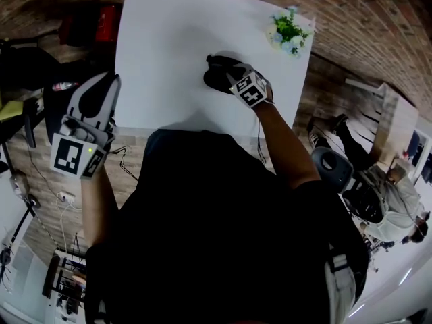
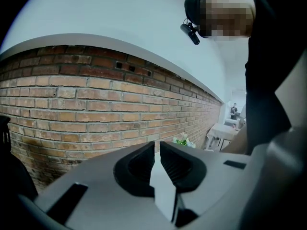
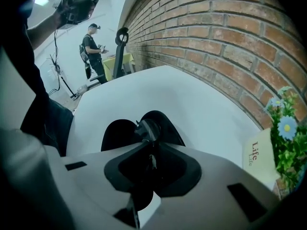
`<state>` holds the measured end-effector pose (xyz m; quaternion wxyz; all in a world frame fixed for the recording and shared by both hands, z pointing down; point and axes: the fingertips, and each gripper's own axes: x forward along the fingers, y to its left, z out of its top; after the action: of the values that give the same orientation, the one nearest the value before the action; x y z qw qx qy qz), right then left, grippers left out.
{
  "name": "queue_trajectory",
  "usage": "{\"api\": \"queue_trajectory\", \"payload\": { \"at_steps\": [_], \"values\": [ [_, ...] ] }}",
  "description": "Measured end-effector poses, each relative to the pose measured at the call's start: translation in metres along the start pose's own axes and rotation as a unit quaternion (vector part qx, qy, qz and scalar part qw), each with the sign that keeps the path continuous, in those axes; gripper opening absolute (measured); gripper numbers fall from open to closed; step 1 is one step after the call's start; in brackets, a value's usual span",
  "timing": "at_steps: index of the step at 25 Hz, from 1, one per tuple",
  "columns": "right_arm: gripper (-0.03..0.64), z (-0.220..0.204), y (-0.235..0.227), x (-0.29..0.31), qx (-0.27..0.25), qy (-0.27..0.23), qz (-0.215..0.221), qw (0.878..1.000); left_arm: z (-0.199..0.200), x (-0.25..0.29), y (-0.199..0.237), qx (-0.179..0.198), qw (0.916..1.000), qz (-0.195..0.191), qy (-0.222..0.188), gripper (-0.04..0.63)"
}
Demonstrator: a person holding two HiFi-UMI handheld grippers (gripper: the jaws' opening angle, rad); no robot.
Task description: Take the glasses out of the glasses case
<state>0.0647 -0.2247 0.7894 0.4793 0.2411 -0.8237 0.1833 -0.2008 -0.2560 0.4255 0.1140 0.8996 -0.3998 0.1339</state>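
The black glasses case (image 1: 214, 79) lies open on the white table (image 1: 162, 52), right of the middle. In the right gripper view its two dark halves (image 3: 165, 124) spread just beyond the jaws. My right gripper (image 1: 226, 69) hovers over the case, and in its own view (image 3: 147, 145) it is shut on the glasses (image 3: 147, 128), with one lens and part of the frame poking out above the fingertips. My left gripper (image 1: 91, 117) is held off the table's left edge, away from the case. Its jaws (image 2: 157, 146) are shut with nothing between them, facing a brick wall.
A small pot of flowers (image 1: 289, 32) stands at the table's far right corner, with a "Life" card (image 3: 256, 159) beside it. Brick wall (image 3: 216, 37) runs along the table's far side. Another person (image 3: 92, 47) stands well behind the table. Chairs and cables surround the table.
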Motion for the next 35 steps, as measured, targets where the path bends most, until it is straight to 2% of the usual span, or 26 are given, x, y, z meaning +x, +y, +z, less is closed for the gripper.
{"api": "queue_trajectory", "payload": {
  "at_steps": [15,24,28,35],
  "values": [
    [0.077,-0.005,0.002,0.017,-0.035,0.031,0.011,0.999,-0.009,0.001,0.008,-0.011,0.9999,0.006,0.008,0.041],
    [0.075,-0.004,0.0,0.021,-0.043,0.032,0.018,0.998,-0.005,0.006,0.004,-0.034,0.9994,0.001,-0.007,0.041],
    [0.058,-0.004,0.002,0.024,-0.044,0.035,0.022,0.998,-0.01,0.002,0.008,-0.022,0.9997,0.007,0.002,0.041],
    [0.052,-0.004,0.001,0.026,-0.048,0.035,0.025,0.998,-0.011,0.005,0.007,-0.026,0.9996,0.008,0.003,0.041]
  ]
}}
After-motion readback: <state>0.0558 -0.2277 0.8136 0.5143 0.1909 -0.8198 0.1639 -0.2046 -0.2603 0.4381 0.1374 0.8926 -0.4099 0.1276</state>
